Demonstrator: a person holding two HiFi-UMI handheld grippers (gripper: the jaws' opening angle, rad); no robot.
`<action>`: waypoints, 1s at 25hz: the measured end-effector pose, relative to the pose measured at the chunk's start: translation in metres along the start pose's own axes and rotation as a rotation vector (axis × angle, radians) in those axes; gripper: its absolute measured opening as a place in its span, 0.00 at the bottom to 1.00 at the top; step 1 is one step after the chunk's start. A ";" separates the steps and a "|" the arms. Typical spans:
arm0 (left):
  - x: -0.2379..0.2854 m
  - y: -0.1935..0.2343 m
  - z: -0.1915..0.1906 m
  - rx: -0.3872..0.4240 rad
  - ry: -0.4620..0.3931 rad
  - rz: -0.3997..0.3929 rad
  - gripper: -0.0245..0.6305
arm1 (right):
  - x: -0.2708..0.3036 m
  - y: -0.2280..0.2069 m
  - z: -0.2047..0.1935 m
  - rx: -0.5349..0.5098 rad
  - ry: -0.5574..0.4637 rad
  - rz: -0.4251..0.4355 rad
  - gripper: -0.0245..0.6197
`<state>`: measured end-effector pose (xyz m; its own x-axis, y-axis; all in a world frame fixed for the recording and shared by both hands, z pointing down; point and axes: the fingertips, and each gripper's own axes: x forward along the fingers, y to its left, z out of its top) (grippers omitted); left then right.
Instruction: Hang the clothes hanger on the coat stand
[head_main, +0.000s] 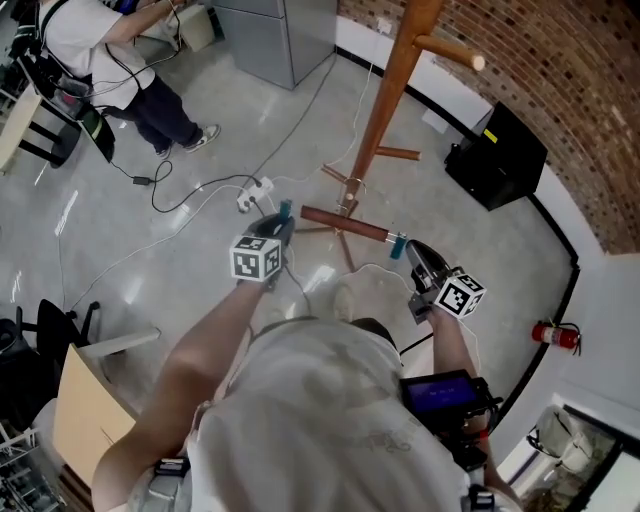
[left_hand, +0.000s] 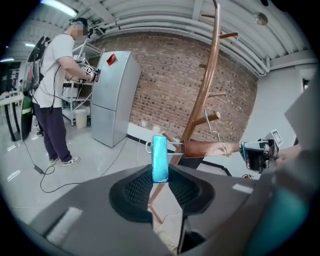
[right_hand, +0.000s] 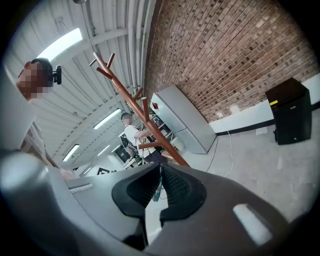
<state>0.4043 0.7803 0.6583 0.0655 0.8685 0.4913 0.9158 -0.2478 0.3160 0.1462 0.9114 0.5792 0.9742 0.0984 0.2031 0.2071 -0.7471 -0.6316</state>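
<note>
Left gripper (head_main: 281, 217) and right gripper (head_main: 406, 250) each clamp a blue clip (left_hand: 160, 159) at opposite ends of the wooden clothes hanger (head_main: 345, 224), held mid-frame beneath the coat stand (head_main: 392, 90) rising toward upper right.

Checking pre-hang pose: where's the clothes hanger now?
Head view, centre: the clothes hanger is held at its two ends by the left gripper and right gripper, close in front of the coat stand.

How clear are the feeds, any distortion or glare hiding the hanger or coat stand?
Left gripper view: fisheye bows the coat stand; teal clip sharp. Right gripper view: ceiling lights glare, stand readable. Head view: floor reflections, hanger clear.
</note>
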 end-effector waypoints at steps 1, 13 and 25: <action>0.004 0.003 -0.001 0.000 -0.003 0.007 0.18 | 0.003 -0.003 -0.001 -0.002 0.012 -0.002 0.08; 0.065 0.025 -0.007 -0.004 0.028 0.096 0.18 | 0.035 -0.052 -0.004 -0.037 0.194 -0.047 0.09; 0.098 0.032 -0.017 0.013 0.039 0.112 0.18 | 0.056 -0.113 0.003 -0.163 0.371 -0.245 0.08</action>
<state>0.4338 0.8499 0.7299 0.1524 0.8180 0.5546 0.9086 -0.3368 0.2471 0.1772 1.0036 0.6595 0.7942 0.0656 0.6041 0.3816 -0.8275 -0.4119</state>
